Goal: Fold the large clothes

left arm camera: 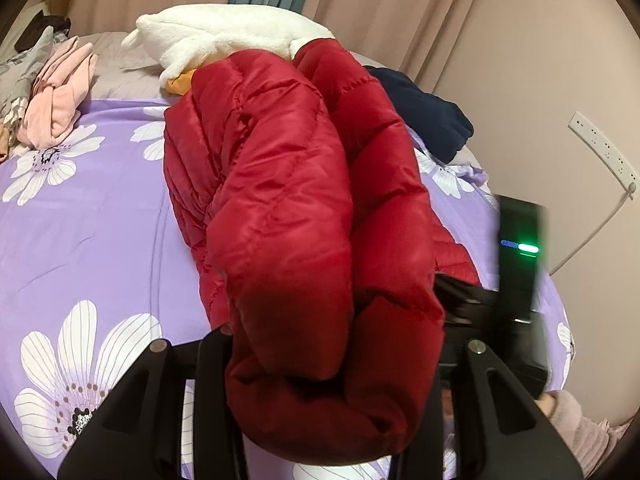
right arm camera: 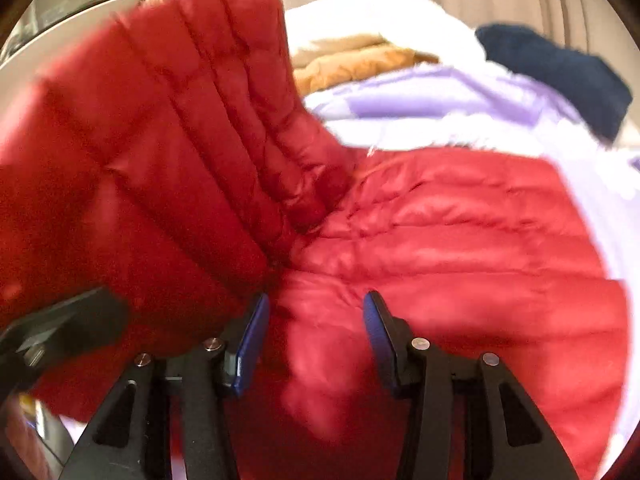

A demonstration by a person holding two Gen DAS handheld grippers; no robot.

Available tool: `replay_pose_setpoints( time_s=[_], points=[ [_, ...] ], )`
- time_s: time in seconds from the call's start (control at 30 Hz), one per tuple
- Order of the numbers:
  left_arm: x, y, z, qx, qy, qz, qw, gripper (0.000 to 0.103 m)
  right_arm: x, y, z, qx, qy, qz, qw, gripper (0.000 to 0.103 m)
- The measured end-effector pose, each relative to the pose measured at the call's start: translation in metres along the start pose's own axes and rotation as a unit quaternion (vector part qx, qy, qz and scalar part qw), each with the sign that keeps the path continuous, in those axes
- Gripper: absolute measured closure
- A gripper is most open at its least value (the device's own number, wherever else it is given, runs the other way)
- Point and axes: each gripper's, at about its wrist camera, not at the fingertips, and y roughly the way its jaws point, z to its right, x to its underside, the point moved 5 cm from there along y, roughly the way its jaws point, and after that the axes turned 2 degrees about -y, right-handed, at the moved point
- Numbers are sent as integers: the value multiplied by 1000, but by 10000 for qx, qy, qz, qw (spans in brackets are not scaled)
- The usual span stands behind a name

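Your left gripper [left arm camera: 336, 380] is clamped on a thick bunched roll of the red puffer jacket [left arm camera: 296, 200], which fills the gap between its jaws and is lifted off the bed [left arm camera: 80, 240]; the rest trails toward the far side over the purple floral cover. Far left lies a pink garment [left arm camera: 64, 100], a white fleece [left arm camera: 224, 36] at the far end, a navy garment [left arm camera: 424, 116] far right. Your right gripper's black body shows just right of the jacket.

Through the right wrist camera, blurred, your right gripper [right arm camera: 316, 336] stands partly open, blue pads [right arm camera: 252, 344] spread with jacket [right arm camera: 460, 232] fabric lying between them; you cannot tell whether they pinch it. One raised jacket section looms at left.
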Motion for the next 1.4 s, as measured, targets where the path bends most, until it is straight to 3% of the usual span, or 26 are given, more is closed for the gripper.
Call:
replay_pose_setpoints(
  time_s=[0.1,0.27,0.4,0.73,0.93,1.07,1.27,1.4],
  points=[
    [-1,1,0,-20,29,-10,10000,66,2,-28,20,243,74,183,9995,54],
    [-1,0,11,-108,187,-2,9998,66,13,-59,70,1106,422,294,9925,54],
    [-2,2,28,-169,398,17,9991,66,31,-53,95,1393,655,-3,9881,54],
    [7,23,86,-316,1356,-78,9902,67,58,-35,100,741,1184,-123,9901,54],
    [22,52,102,-215,1671,-517,9844,60,59,-33,107,486,1333,-78,9899,54],
    [27,63,100,-148,1685,-683,9832,56,59,-45,113,328,1511,2,9880,54],
    [28,62,101,-99,1793,-675,9814,54,48,-90,133,148,1984,552,9784,53],
    [27,63,100,-72,1758,-656,9822,51,36,-94,134,-861,2459,609,9636,39]
  ],
)
